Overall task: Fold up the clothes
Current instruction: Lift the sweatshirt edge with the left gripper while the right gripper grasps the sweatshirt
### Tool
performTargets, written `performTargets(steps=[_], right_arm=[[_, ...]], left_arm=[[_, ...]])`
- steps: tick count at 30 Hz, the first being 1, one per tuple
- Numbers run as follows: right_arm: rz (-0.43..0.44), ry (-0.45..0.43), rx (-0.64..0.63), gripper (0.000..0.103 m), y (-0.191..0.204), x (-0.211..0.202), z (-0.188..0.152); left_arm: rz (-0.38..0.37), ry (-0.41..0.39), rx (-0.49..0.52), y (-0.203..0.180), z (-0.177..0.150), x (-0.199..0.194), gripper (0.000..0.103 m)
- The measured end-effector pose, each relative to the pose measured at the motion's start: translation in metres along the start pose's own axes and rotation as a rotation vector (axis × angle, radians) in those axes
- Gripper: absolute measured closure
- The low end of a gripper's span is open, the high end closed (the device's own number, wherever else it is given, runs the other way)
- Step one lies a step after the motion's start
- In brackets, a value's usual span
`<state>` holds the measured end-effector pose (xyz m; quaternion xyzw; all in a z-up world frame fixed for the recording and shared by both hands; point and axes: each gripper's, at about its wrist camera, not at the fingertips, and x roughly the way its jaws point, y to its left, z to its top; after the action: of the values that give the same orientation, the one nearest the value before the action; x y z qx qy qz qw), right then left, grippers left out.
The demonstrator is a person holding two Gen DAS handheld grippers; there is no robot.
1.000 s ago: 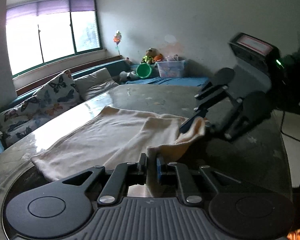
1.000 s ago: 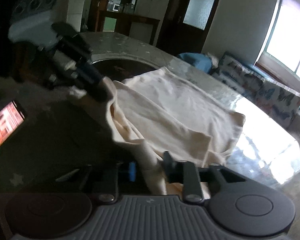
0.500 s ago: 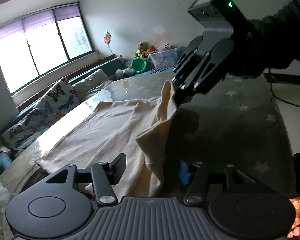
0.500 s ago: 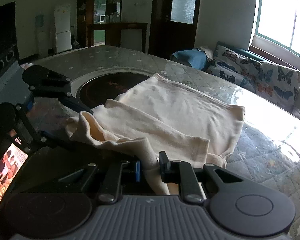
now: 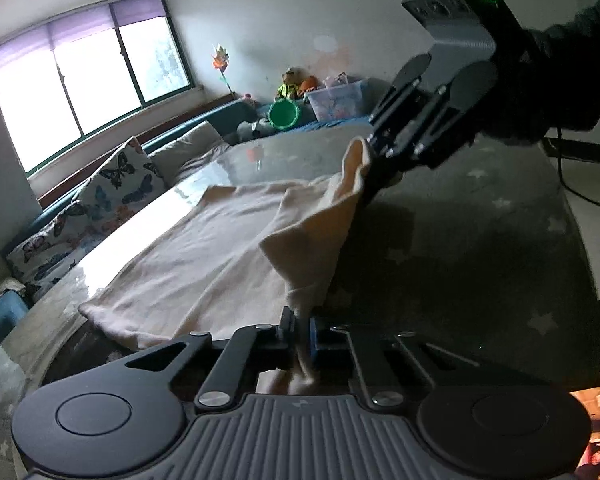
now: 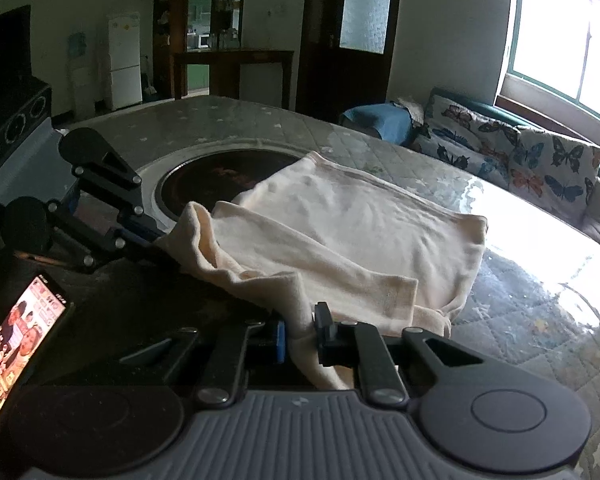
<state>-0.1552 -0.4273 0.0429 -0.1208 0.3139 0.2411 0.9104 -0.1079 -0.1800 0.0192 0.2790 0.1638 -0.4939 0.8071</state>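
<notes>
A cream garment (image 5: 204, 256) lies spread on the round glass-topped table (image 5: 480, 240); it also shows in the right wrist view (image 6: 360, 224). My left gripper (image 5: 300, 330) is shut on the garment's near edge, with cloth bunched between its fingers. My right gripper (image 6: 300, 334) is shut on the opposite end of that same edge. Each gripper appears in the other's view: the right one (image 5: 374, 152) holds the cloth lifted off the table, the left one (image 6: 156, 236) holds it low. The edge hangs stretched between them.
A phone (image 6: 16, 352) with a lit screen lies by the table's edge. A dark round inset (image 6: 220, 184) sits in the tabletop behind the garment. A sofa with butterfly cushions (image 5: 112, 188) runs under the window. Toys and a plastic box (image 5: 336, 100) stand at the far wall.
My left gripper stood open around the cloth half a second ago and has shut on it. The right gripper has stayed raised with its end of the edge.
</notes>
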Motion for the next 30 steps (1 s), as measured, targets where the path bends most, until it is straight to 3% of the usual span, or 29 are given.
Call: performTargets(steps=[17, 22, 30], right_arm=[[0.076, 0.007, -0.044, 0.091, 0.044, -0.072, 0.003], [0.066, -0.008, -0.054, 0.091, 0.035, -0.071, 0.018], [0.049, -0.02, -0.059, 0.091, -0.013, -0.031, 0.058]], left_arm=[[-0.107, -0.017, -0.003, -0.022, 0.022, -0.073, 0.097], [-0.078, -0.019, -0.026, -0.008, 0.028, -0.065, 0.097], [0.005, -0.057, -0.116, 0.048, 0.042, -0.035, 0.097]])
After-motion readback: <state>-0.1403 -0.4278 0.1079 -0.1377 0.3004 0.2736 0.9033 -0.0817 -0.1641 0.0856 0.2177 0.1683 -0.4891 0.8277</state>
